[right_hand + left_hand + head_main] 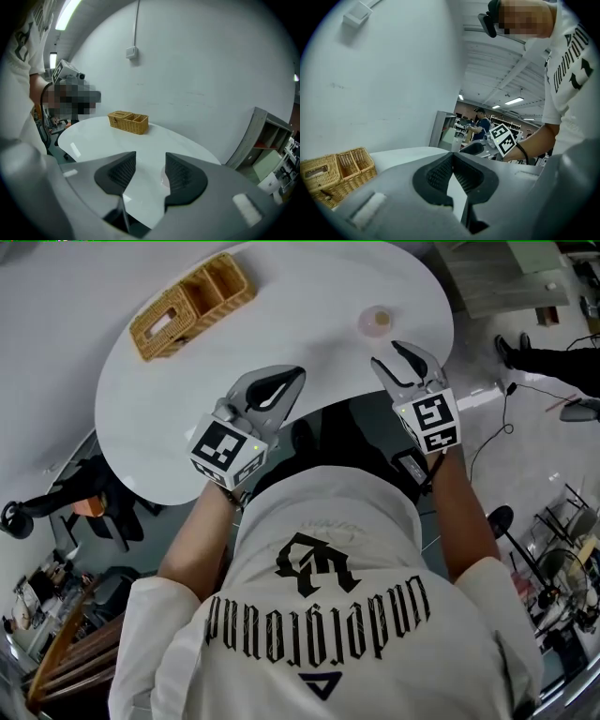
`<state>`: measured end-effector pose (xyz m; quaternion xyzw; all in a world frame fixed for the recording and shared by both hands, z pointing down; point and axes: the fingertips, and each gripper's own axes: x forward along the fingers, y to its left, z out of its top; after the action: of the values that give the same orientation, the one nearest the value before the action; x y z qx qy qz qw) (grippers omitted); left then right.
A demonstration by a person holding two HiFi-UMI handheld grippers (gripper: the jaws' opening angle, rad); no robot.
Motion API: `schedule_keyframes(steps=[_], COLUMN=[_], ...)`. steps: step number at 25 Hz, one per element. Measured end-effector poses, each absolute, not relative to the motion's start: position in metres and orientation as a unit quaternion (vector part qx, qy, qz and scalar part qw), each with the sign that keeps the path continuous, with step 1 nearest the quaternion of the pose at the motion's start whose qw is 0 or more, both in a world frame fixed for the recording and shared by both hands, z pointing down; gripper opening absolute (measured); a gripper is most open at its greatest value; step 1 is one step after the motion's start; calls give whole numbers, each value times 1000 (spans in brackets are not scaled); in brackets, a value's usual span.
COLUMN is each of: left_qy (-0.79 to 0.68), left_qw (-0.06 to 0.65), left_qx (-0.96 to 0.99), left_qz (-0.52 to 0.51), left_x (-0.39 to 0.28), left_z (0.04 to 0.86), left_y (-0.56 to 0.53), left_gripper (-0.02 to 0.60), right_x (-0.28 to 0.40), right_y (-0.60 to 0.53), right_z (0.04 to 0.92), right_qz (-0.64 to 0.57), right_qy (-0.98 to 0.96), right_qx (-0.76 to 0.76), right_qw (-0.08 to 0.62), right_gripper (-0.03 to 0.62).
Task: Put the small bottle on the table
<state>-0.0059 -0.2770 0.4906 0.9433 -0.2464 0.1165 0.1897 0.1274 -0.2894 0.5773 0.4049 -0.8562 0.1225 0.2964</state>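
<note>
Head view steeply overhead; both gripper views low over table [140, 150], sharing wicker basket [128, 122].

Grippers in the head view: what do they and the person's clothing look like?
The left gripper and right gripper are light grey shells with black ribbed pads; each carries a white cube of black square markers. The person wears a white short-sleeved T-shirt with black gothic lettering.

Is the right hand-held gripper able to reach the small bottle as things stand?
Probably yes: the right hand-held gripper is open, and the small bottle stands on the bare table just ahead, with nothing between them.
</note>
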Motion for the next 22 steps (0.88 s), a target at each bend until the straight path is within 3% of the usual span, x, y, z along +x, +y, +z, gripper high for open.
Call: schedule_keyframes(steps=[22], left_qy=[-263], left_qw=[83], left_qx=[961], left_qz=[36], left_x=[-86], left_z=[378], left_y=[-189], left_gripper=[8], right_x=[8], right_y=[-194], right_z=[411], right_qz=[38], right_qy=[-893], right_qx=[415], right_qw=[170], right_gripper=[123])
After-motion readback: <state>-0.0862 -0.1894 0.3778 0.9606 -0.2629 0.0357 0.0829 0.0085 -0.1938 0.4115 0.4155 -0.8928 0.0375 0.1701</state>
